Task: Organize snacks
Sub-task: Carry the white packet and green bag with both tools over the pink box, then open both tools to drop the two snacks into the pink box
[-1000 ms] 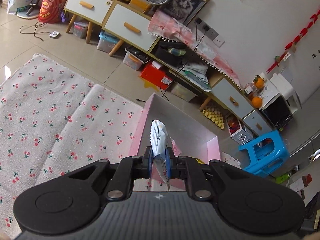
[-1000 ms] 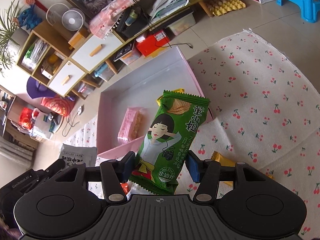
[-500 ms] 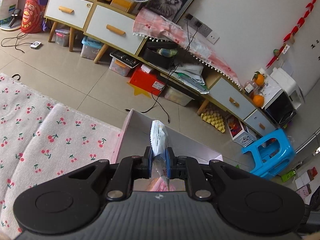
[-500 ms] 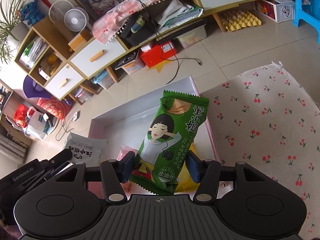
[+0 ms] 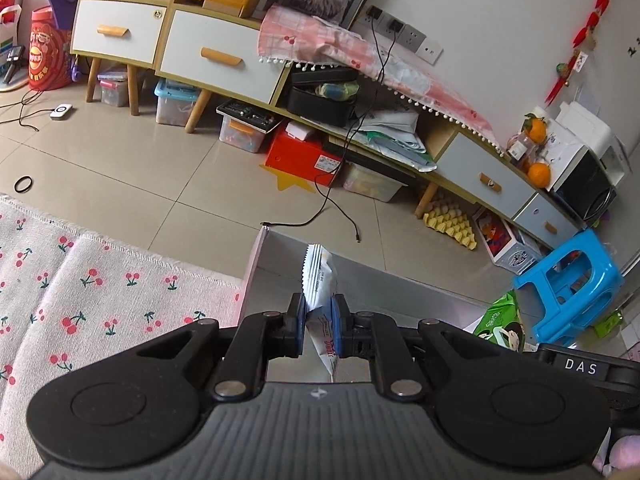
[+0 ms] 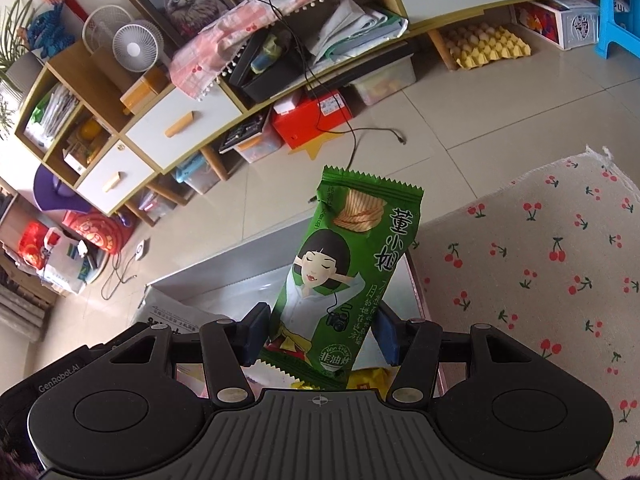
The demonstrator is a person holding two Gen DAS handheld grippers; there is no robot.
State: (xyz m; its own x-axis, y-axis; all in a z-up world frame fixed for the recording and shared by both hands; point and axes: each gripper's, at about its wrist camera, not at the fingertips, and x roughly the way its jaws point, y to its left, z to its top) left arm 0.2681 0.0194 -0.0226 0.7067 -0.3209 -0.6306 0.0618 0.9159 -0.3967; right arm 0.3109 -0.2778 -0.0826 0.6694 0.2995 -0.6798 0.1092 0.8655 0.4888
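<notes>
1. A floor of pale beige glazed tiles (image 5: 168,168) is carrying everything in the room.
2. A white woven cloth printed with red cherries (image 6: 560,264) is lying flat on the tiles, its frayed edge showing.
3. A shallow pink rectangular box with a grey inside (image 5: 256,264) is sitting at the cloth's edge.
4. A black cable (image 5: 320,216) is trailing loose over the tiles just beyond the box.
5. A bright blue plastic stool (image 5: 576,284) is standing near the box's far corner.
6. A red cardboard box (image 5: 304,156) and a yellow egg tray (image 6: 492,46) are resting under the long wooden cabinet.
7. A small black ring (image 5: 23,183) is lying alone on the tiles.
</notes>
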